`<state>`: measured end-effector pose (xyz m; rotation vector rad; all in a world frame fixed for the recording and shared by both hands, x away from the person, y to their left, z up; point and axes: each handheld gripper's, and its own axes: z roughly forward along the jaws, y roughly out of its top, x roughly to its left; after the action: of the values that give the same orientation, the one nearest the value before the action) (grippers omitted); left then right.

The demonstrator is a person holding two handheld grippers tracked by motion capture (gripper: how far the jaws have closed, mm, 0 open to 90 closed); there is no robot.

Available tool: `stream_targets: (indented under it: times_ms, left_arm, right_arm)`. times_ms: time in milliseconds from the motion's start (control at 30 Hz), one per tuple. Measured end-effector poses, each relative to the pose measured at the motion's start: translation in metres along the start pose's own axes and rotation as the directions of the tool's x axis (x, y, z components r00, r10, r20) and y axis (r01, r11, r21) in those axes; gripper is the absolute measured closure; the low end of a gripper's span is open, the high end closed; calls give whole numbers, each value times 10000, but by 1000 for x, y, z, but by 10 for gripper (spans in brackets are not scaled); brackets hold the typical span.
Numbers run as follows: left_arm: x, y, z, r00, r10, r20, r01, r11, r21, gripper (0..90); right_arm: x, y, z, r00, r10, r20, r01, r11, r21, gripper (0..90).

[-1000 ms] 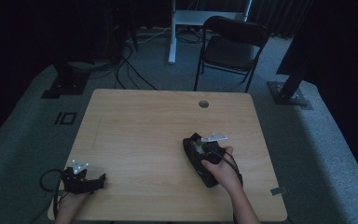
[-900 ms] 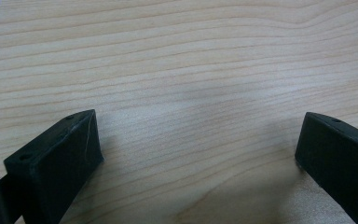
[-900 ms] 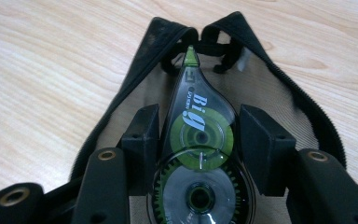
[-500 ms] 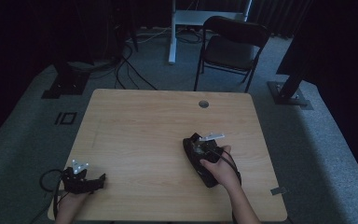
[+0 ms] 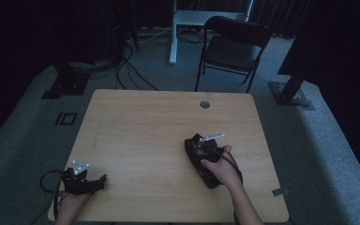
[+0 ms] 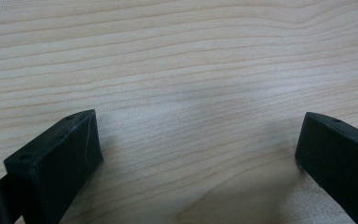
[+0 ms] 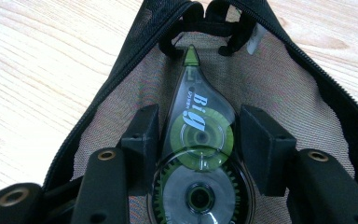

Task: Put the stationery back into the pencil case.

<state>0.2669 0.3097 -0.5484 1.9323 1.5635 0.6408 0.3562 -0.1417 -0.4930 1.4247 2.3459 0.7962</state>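
A clear correction tape dispenser with green reels sits between the jaws of my right gripper, both pads against its sides. It lies inside an open black zip pouch with a mesh lining, its green tip pointing at the pouch's far end. In the high view the right gripper is in the pouch at the table's right middle. My left gripper rests at the front left corner. Its jaws stand wide apart over bare wood.
The wooden table has a round cable hole near its far edge. A black chair and a white desk leg stand behind the table, with cables on the grey floor.
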Motion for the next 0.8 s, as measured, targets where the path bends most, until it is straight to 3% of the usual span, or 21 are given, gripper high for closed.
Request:
stream_targets:
  times_ms: [800]
  left_arm:
    - [0,0,0,10000,-29,-8,29,10000,-18,3]
  right_arm:
    - [-3,2,0,9998,143,-169,-140,9998,166,488]
